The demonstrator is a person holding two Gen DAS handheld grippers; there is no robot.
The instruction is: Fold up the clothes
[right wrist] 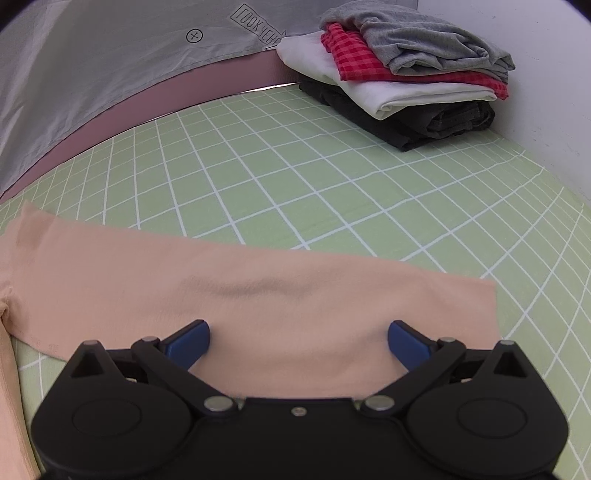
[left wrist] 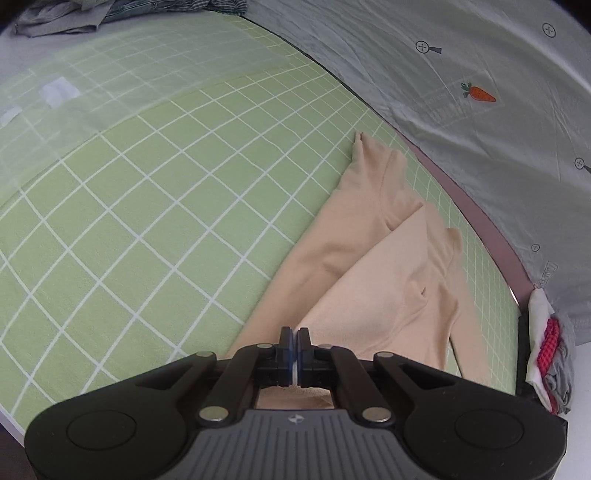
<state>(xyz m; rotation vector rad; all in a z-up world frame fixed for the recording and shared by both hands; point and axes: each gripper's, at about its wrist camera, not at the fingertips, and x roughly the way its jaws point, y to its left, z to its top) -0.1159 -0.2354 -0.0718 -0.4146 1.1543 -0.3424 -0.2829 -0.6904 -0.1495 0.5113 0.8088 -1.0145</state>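
Observation:
A peach long-sleeved garment [left wrist: 362, 236] lies on the green grid mat [left wrist: 147, 221], partly folded over itself, with one sleeve tip pointing away. My left gripper [left wrist: 294, 338] is shut at the garment's near edge, and a fold of the peach fabric runs up into its tips. In the right wrist view a flat band of the same peach garment [right wrist: 258, 288] stretches across the mat [right wrist: 332, 184]. My right gripper [right wrist: 297, 338] hovers over its near edge, open, with the blue pads [right wrist: 190, 341] wide apart and nothing between them.
A stack of folded clothes [right wrist: 406, 81], grey, red check, white and black, sits at the mat's far right corner by a white wall. A person's grey shirt with a carrot print [left wrist: 480, 92] borders the mat. Loose clothes [left wrist: 110, 14] lie at the far left.

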